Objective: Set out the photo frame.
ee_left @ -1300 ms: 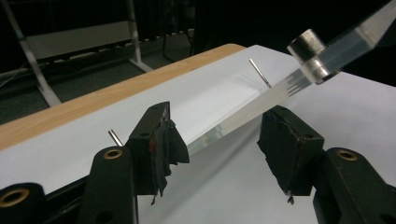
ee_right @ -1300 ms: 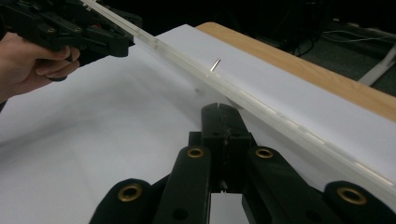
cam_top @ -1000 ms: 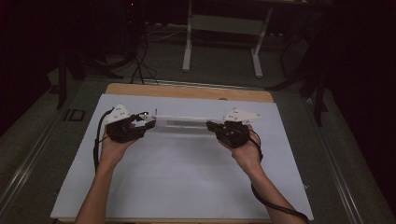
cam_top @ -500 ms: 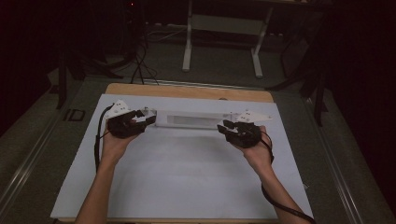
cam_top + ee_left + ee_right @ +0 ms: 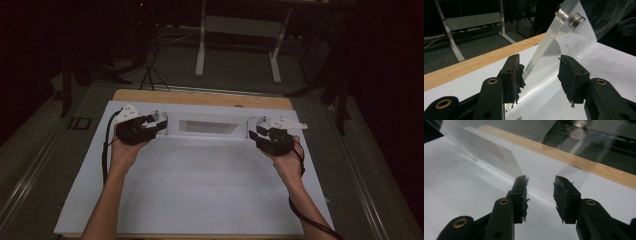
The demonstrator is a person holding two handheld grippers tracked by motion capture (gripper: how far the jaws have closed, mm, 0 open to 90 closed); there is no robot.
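Both tools gape beside the clear panel's (image 5: 207, 127) ends.

A white sheet (image 5: 200, 190) covers the wooden table (image 5: 200, 97); a white metal stand (image 5: 237, 30) sits on the floor beyond.

Both grippers, the left gripper (image 5: 159, 124) and right gripper (image 5: 257, 131), are black with white tops, brass-ringed screw holes, frayed dark pads (image 5: 517, 78) and trailing black cables (image 5: 105, 150); forearms are bare.
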